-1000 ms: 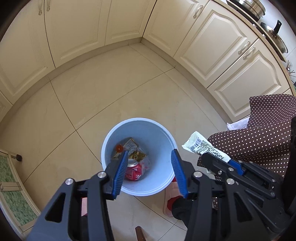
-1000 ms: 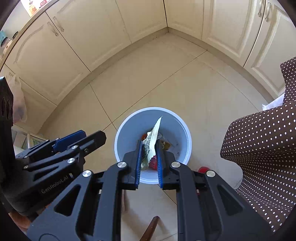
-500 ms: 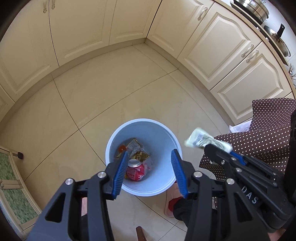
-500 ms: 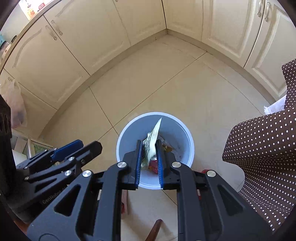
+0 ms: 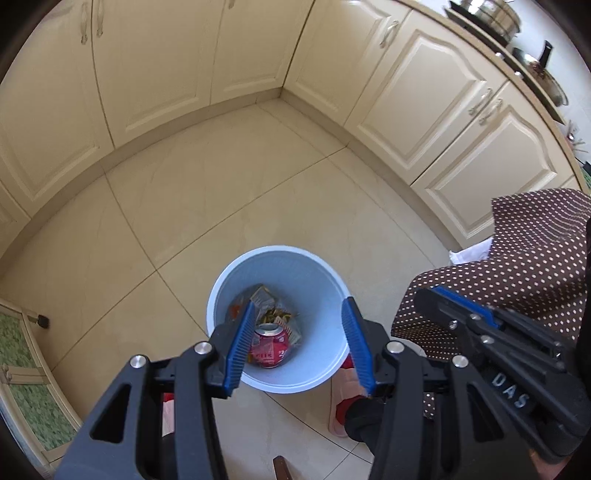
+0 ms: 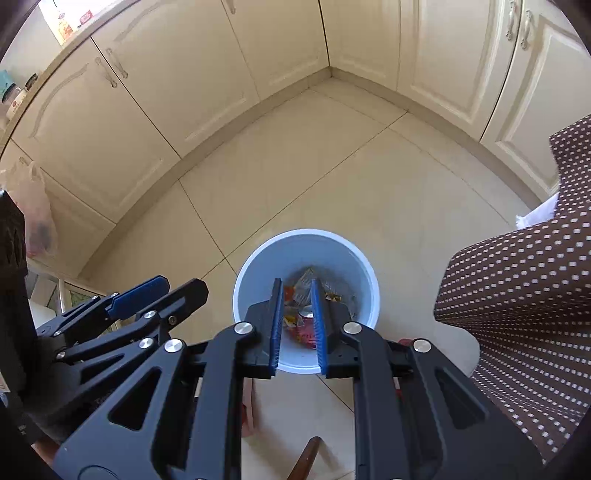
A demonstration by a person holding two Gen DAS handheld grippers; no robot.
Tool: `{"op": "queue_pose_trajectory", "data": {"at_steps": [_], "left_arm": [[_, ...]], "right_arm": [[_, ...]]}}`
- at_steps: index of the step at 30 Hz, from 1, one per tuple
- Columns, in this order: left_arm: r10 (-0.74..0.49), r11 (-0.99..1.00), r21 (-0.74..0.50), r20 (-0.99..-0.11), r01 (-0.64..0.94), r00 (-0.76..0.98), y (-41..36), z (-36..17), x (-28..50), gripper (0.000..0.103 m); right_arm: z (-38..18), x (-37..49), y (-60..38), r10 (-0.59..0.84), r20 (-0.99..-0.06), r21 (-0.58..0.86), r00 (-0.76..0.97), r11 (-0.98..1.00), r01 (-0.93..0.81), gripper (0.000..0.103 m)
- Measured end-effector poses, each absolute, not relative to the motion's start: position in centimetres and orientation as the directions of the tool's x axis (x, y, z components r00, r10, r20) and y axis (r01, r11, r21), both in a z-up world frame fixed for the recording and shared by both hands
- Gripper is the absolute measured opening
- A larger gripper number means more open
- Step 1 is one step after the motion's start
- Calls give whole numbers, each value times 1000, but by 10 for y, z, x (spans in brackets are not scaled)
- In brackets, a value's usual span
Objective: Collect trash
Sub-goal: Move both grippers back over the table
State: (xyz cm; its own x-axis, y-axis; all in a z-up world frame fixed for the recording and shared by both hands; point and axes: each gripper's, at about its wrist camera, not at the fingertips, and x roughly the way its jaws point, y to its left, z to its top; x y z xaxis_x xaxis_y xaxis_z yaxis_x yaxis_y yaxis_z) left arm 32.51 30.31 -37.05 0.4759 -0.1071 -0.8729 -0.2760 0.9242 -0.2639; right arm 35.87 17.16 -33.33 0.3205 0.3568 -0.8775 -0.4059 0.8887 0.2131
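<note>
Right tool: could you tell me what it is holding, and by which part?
Nothing: the right tool hangs open and empty above the bin.

Left claw [image 5: 298, 343] held wide apart above a pale blue bin [image 5: 321, 380] on the tiled floor [image 5: 221, 206], blue pads [image 5: 240, 349] framing its mouth; inside, a red can [image 5: 269, 346] upright among crumpled wrappers [image 5: 264, 299]. Right claw [image 5: 448, 306] seen side-on at the right, in front of brown dotted cloth [image 5: 535, 258], gap between its pads not discernible; cream cabinets [image 5: 155, 70] around the corner; pots [image 5: 498, 22] on the surface at upper right.
</note>
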Motion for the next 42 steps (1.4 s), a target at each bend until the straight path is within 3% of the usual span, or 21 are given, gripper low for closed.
{"op": "queue_pose_trajectory", "data": {"at_steps": [4,9,17,19,25,31,42], "left_arm": [[-105,932,-266,-849,-247,518,286,-341,314,49],[-98,949,-255,-796,-184,597,253,-287,297,57],[-188,969,-245,-715,10,673,154,-200,279,62],[-236,966,-241,-698,89,676,116,-178,276,63],[-333,939,-174,-664,296,669,9,-137,273,65],[-426,862,-108,-682,495,594,-88,-123,280,70],[-400,828,-47,-749,559,528,-195,-136,326,69]], "right_arm": [[-296,345,151,366,-851,203,375,890,-408,16],[-240,321,114,379,-796,192,472,897,-397,17],[-154,265,14,354,-684,169,638,928,-333,30],[-134,248,-24,320,-648,155,691,944,-292,48],[-87,215,-130,195,-565,129,802,981,-147,48],[-79,205,-229,41,-572,110,820,994,28,52],[-110,216,-325,-10,-637,178,771,971,160,58]]}}
